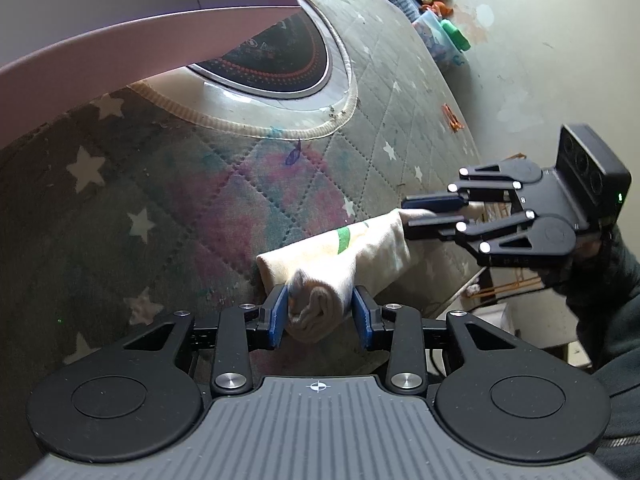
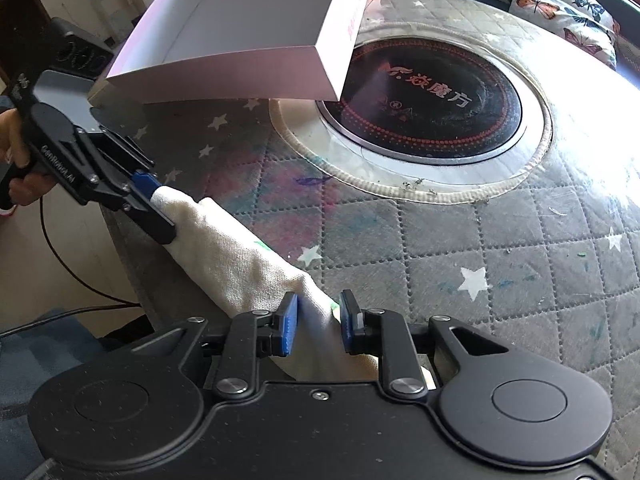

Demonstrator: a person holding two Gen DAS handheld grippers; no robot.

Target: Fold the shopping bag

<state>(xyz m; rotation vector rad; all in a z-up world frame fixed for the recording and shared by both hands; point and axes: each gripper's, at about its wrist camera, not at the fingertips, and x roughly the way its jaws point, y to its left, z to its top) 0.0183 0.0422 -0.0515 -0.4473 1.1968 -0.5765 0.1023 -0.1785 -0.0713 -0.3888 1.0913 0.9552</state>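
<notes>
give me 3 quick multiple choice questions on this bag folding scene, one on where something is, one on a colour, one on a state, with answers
1. Where does the white box sit relative to the round black cooktop?
A. partly over its edge
B. far off on the floor
C. under the quilted cover

2. What colour are the pads on the gripper fingers?
A. red
B. blue
C. yellow

3. What state is the shopping bag in?
A. spread flat and open
B. hanging from a hook
C. rolled into a long bundle gripped at both ends

Answers:
1. A, the box corner overlaps the cooktop rim in the right wrist view.
2. B, blue pads show on both grippers.
3. C, the left gripper clamps one end of the cream roll and the right gripper the other.
</notes>
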